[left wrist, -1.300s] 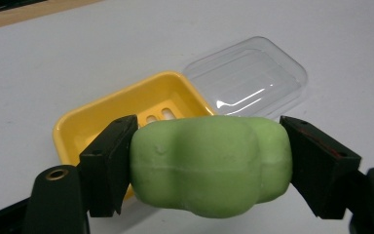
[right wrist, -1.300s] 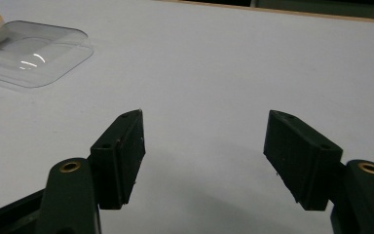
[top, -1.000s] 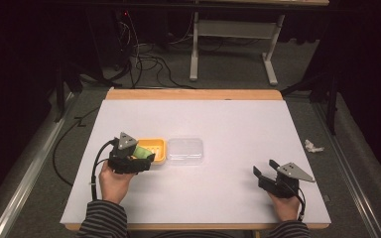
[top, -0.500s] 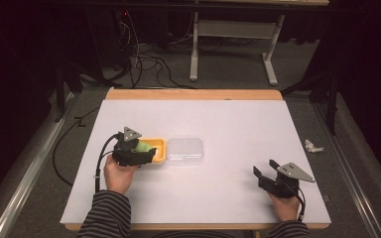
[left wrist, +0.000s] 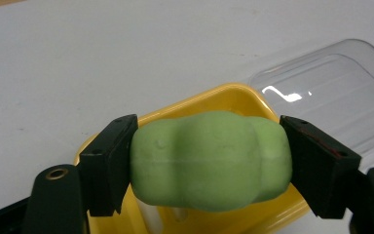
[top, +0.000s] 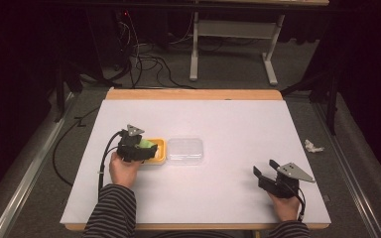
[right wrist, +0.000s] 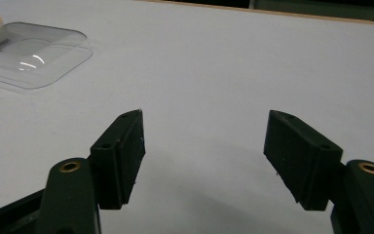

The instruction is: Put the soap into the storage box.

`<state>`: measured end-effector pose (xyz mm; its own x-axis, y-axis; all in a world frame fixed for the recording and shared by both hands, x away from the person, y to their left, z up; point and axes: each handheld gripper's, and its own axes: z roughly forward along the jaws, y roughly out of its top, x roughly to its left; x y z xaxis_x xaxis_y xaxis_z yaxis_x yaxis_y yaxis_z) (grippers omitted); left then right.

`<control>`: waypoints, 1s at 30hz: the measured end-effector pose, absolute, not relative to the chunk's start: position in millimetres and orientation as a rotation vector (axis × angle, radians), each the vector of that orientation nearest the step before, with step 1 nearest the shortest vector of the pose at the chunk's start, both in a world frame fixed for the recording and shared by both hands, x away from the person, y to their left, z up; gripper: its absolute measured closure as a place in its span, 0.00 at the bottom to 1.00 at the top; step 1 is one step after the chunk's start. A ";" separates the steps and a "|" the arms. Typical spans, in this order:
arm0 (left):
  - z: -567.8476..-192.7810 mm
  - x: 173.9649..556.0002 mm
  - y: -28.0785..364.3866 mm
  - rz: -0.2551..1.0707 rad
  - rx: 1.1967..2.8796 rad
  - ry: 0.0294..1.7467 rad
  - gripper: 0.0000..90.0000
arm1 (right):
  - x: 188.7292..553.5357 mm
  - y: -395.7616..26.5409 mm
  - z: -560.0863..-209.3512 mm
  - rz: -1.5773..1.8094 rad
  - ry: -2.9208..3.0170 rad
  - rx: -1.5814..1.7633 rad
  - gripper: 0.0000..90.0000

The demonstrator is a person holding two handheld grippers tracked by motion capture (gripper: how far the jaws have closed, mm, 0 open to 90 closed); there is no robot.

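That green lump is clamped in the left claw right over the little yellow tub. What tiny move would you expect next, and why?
Probably a short lowering, then opening. The left claw grips the green lump just above the yellow tub, whose clear lid lies off beside it. The right claw waits open.

**Left gripper clamped, right gripper idle**

The left gripper (top: 146,148), held in a hand (top: 124,169) with a striped sleeve, has its black jaws pressed against a load. The right gripper (right wrist: 204,156) (near the table's right front corner) hovers with jaws spread wide.
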<state>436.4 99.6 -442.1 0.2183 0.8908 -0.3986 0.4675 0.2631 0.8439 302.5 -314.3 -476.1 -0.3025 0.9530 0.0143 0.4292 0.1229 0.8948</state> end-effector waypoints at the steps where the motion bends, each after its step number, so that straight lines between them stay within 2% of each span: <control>1: -443.9 437.6 98.5 0.479 1.373 1.416 0.28 | 302.5 -314.3 -476.1 1.133 1.811 1.337 0.35; 30: -459.2 437.0 97.4 0.479 1.429 1.415 0.28 | 302.7 -314.1 -476.1 1.128 1.814 1.333 0.35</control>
<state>437.0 97.4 -459.2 0.2292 0.9022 -0.3654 0.4943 0.2155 0.8421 302.7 -314.1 -476.1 -0.3037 0.9527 0.0092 0.4294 0.1282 0.8940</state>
